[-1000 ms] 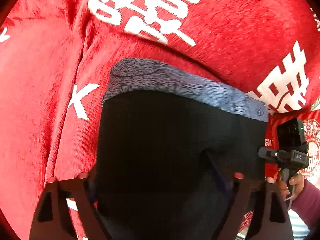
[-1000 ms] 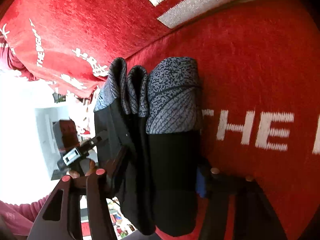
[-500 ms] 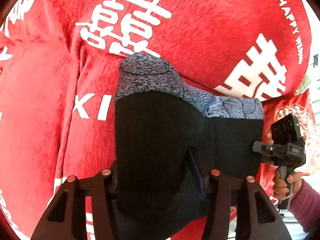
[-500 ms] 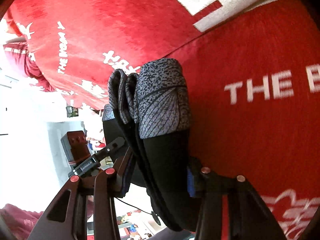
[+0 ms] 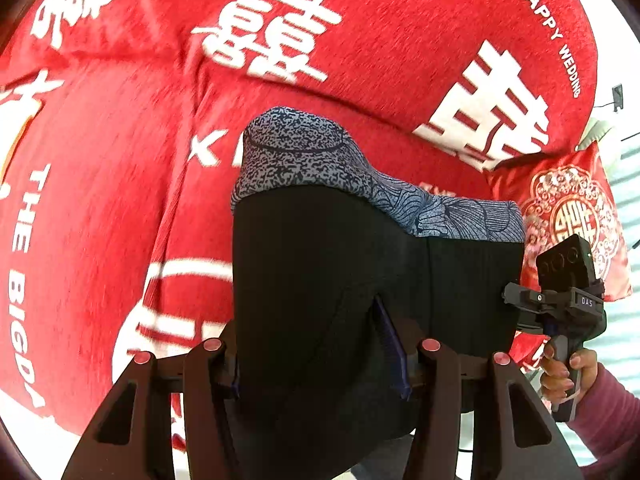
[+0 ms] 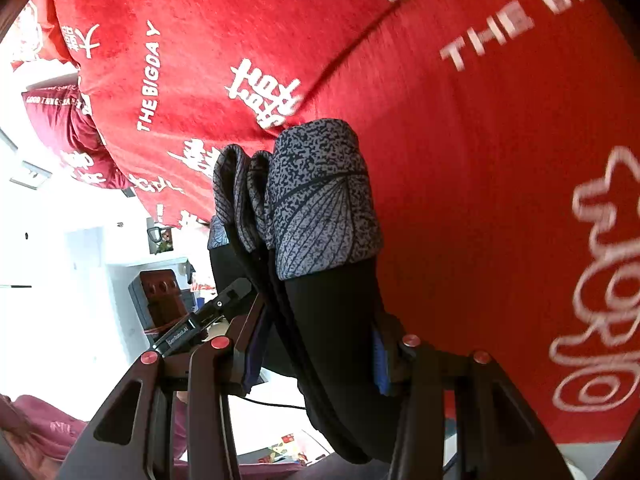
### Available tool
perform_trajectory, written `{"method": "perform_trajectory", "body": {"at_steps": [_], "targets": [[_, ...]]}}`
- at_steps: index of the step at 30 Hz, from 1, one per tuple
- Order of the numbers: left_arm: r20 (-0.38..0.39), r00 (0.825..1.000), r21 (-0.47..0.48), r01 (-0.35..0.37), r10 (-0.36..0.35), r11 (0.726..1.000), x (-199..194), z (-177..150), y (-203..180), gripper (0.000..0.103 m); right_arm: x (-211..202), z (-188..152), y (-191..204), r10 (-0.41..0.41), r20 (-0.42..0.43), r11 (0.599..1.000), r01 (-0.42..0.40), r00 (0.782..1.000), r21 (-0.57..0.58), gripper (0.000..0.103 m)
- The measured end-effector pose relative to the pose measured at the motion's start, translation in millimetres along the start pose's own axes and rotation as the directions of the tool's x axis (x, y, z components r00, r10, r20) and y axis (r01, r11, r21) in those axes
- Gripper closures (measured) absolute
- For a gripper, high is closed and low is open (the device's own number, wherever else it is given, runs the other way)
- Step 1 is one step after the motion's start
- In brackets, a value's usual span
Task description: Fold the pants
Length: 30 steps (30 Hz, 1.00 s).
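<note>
Bed (image 5: 100, 220) w/ red blanket (image 5: 400, 40), white lettering, beyond jaws; red cushion (image 5: 568, 216) lies on it, right of jaws.

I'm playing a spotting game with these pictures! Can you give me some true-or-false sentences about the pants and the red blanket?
1. The black pants with a grey patterned waistband are held by both hand-held grippers. True.
2. The blanket is blue. False: the fuzzy red blanket with white lettering is red.
3. The left hand-held gripper is empty. False: it is clamped on the pants.
4. The right hand-held gripper is clamped on the pants, which look folded in layers. True.
</note>
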<state>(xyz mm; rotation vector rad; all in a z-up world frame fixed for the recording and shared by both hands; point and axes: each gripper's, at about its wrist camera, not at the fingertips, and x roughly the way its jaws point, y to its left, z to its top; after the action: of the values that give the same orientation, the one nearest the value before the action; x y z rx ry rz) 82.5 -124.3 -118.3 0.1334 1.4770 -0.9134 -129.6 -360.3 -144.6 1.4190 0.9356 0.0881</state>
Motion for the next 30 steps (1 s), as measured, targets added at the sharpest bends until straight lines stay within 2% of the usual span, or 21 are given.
{"method": "perform_trajectory", "body": {"at_steps": [6,8,10,12,13,16,19,21,25,27,30], "targets": [[-0.035,0.999,-0.048,-0.041,0.04,0.998,33.2,-30.4,36.7,0.049,28.3,-16.3,-18.7,-0.089,-0.031,0.996,0.089,0.996,-0.018,0.057],[-0.029,0.998,-0.074,-0.064,0.062,0.995,42.8,-38.4,49.0,0.039,38.8,-16.3,-23.5,-0.176,-0.03,0.984,0.174,0.984,-0.049,0.055],[-0.003,0.997,-0.082,-0.081,0.081,0.993,42.7,-41.0,54.7,0.023,40.1,-15.5,-28.5,-0.213,-0.014,0.976,0.211,0.977,-0.058,0.05],[-0.014,0.992,-0.08,-0.128,0.127,0.989,44.0,-40.7,56.3,0.014,40.4,-14.9,-33.3,-0.256,0.002,0.966,0.256,0.967,-0.04,0.042],[-0.017,0.99,-0.074,-0.139,0.138,0.988,43.4,-40.5,55.3,0.014,40.2,-16.1,-32.7,-0.287,0.008,0.957,0.287,0.958,-0.041,0.037],[-0.021,0.978,-0.036,-0.208,0.207,0.977,37.0,-40.9,49.5,0.014,36.8,-23.0,-23.0,-0.38,0.041,0.923,0.382,0.924,-0.043,0.034],[-0.013,0.951,0.006,-0.309,0.309,0.951,26.9,-44.6,38.8,0.014,30.9,-32.8,-13.7,-0.499,0.063,0.865,0.502,0.864,-0.028,0.027],[-0.005,0.936,0.025,-0.352,0.353,0.936,17.4,-49.2,32.0,0.014,25.0,-40.3,-7.9,-0.56,0.072,0.827,0.562,0.826,-0.008,0.024],[0.005,0.924,0.056,-0.382,0.382,0.923,-2.9,-60.4,14.9,0.014,13.6,-62.9,13.8,-0.656,0.105,0.75,0.661,0.748,-0.024,0.022],[0.012,0.912,0.088,-0.41,0.411,0.908,-14.1,-67.0,1.8,0.014,5.0,-79.3,28.1,-0.67,0.134,0.732,0.68,0.73,-0.043,0.02],[0.022,0.892,0.12,-0.451,0.451,0.885,-25.9,-73.3,-15.1,0.0,2.3,-96.5,52.7,-0.697,0.162,0.701,0.711,0.699,-0.053,0.01]]}}
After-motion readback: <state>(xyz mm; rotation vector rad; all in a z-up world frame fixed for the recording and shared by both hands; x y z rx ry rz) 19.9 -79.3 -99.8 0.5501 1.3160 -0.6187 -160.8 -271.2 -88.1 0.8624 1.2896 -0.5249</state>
